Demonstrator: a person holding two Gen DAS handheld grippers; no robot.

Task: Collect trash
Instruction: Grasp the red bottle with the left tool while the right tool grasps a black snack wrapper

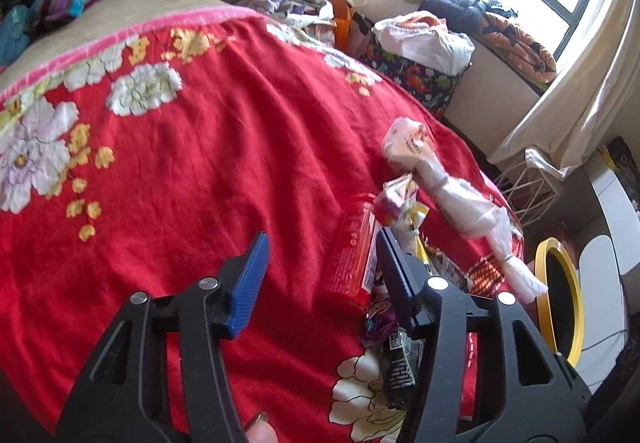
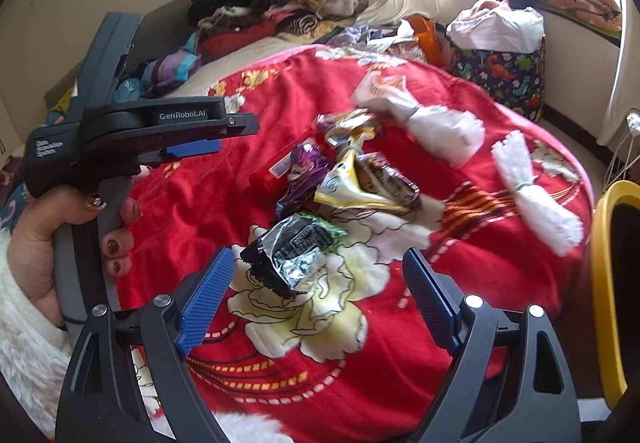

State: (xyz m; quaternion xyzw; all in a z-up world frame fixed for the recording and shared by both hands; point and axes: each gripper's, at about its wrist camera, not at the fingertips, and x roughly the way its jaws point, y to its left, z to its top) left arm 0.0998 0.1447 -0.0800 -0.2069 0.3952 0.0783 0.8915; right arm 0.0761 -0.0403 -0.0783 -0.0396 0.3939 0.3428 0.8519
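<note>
Several pieces of trash are lying in a loose heap on the red blanket [image 2: 192,203], and we are inspecting them before pickup. Our right gripper [image 2: 318,285] is hovering with its jaws standing wide and nothing pressed between them; the crumpled black-and-silver wrapper [image 2: 290,249] is sitting just ahead, between the blue pads [image 2: 208,297]. We are judging it light, soft and crinkly, likely to slip, so we are favouring a pinch across its bunched middle. Beyond it the gold wrapper [image 2: 360,187] and purple wrapper [image 2: 302,173] are overlapping. Our left gripper [image 1: 320,263] is half open, holding nothing; the red tube [image 1: 352,255] is lying just inside its right-hand finger. We are judging the tube stiff, smooth and prone to rolling, best taken across its midsection. A yellow-rimmed bin [image 1: 560,295] is standing off to the right, beside the bed.
</note>
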